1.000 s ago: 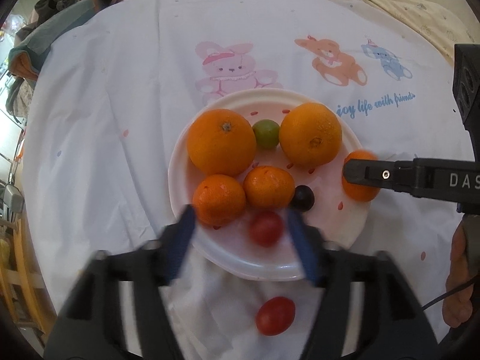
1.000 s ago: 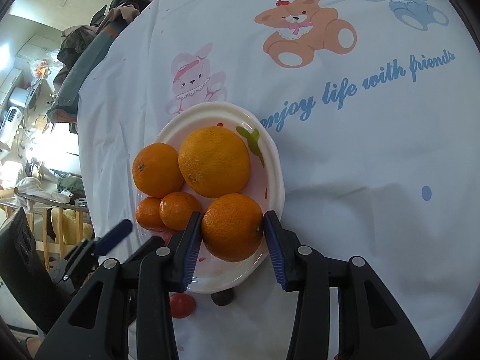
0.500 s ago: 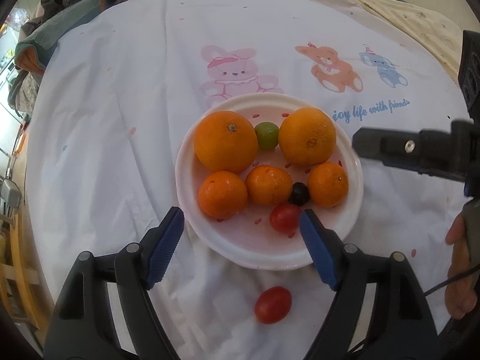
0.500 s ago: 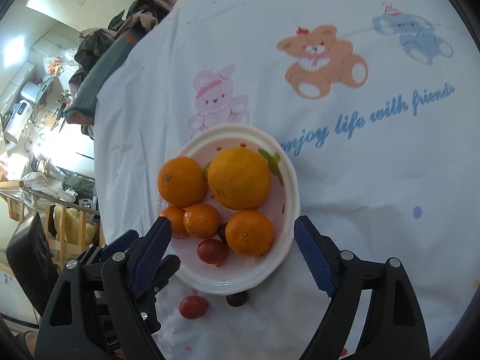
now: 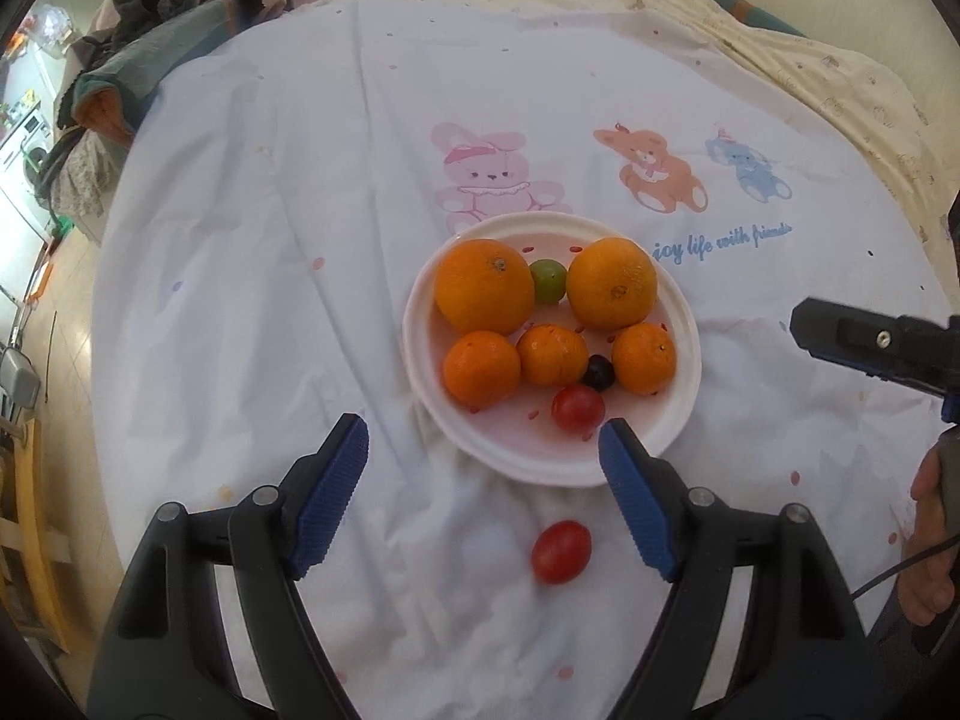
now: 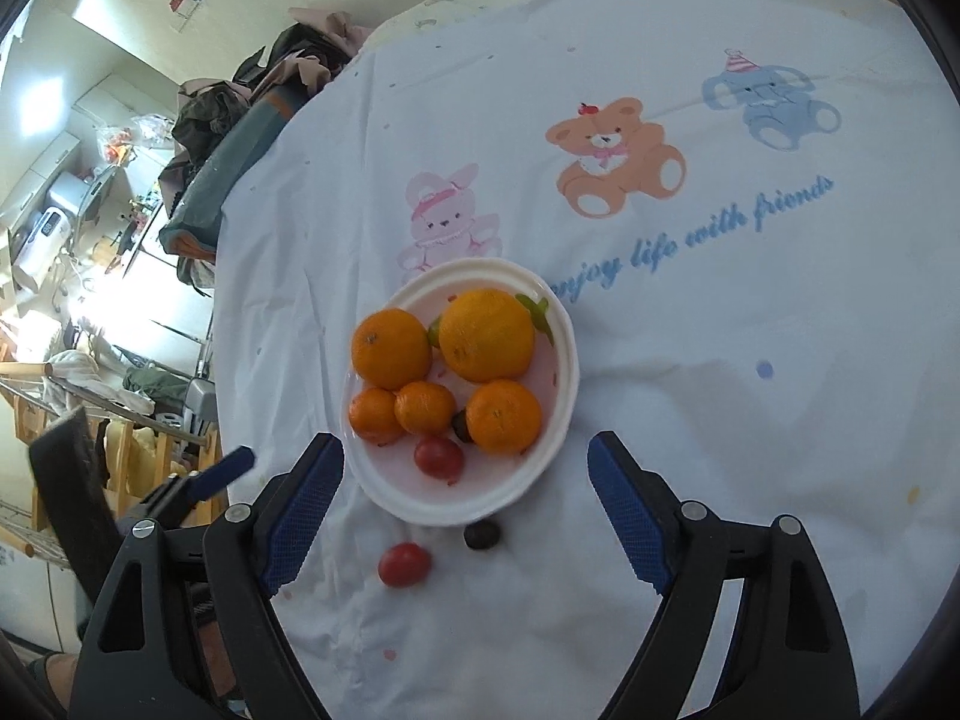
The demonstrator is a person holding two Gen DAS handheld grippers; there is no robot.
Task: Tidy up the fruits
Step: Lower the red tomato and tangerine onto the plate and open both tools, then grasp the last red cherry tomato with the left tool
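Your left gripper (image 5: pixel 483 492) is spread wide and holds nothing, and your right gripper (image 6: pixel 465 516) is spread wide and empty too. Both hang over the near side of the white plate (image 5: pixel 681 420), which sits on the table with the cartoon tablecloth (image 5: pixel 270 300). On the plate you have two big oranges (image 5: pixel 485 286), three small tangerines (image 5: pixel 481 368), a green fruit (image 5: pixel 547 281), a dark grape (image 5: pixel 599 373) and a cherry tomato (image 5: pixel 577 408). A red cherry tomato off the plate (image 5: pixel 561 551) lies on the cloth just past the plate's near edge, between your left gripper's fingers, with open cloth all around it. Your right view also shows a dark fruit on the cloth (image 6: pixel 482 535), touching the plate's near rim; your left view does not show it. A pile of clothes (image 5: pixel 150 48) sits at the far left edge, well apart from the plate.
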